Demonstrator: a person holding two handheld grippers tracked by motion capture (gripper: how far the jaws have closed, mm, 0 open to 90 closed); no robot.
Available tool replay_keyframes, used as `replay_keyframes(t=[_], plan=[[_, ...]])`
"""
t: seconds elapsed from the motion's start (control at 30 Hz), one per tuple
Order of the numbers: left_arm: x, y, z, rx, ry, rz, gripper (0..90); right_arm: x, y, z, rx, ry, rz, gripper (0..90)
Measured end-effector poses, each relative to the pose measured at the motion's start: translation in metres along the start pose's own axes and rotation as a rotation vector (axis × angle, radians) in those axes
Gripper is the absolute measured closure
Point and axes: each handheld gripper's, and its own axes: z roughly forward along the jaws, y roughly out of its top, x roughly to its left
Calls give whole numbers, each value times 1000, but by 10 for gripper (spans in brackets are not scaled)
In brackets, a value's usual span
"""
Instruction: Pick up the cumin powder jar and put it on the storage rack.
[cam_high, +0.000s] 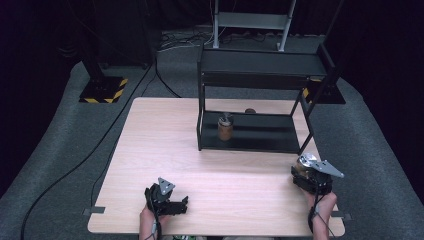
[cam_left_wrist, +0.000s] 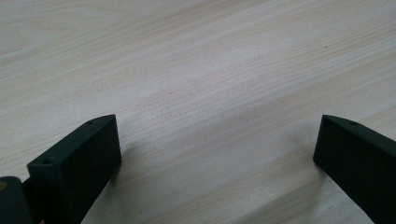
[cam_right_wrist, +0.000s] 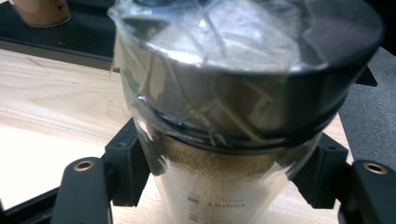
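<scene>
right gripper (cam_right_wrist: 219, 182): jaws clamped on a film-wrapped jar (cam_right_wrist: 233, 102) of brown powder, held at the table's (cam_high: 165, 145) right edge, near the black shelf (cam_high: 257, 132) | left gripper (cam_left_wrist: 217, 154): jaws wide apart, empty, over bare tabletop

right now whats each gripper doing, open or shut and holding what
left gripper: open, nothing between its jaws, over the table.
right gripper: shut on the beaker of brown powder.

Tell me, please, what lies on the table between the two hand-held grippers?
Nothing: in the high view, bare wooden table runs from the left hand-held gripper to the right hand-held gripper, which holds a jar.
</scene>
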Motion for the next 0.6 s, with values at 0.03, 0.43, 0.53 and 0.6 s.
replay_keyframes(t=[0.03, 0.43, 0.53, 0.6], plan=[[0, 0, 0, 0, 0, 0, 4, 1, 2, 0, 2, -1, -6, 296], [0, 0, 0, 0, 0, 0, 4, 4, 18, -2, 29, 15, -32, 296], [0, 0, 0, 0, 0, 0, 4, 4, 22, -1, 37, 18, -35, 296], [0, 0, 0, 0, 0, 0, 4, 5, 23, -1, 39, 17, -35, 296]])
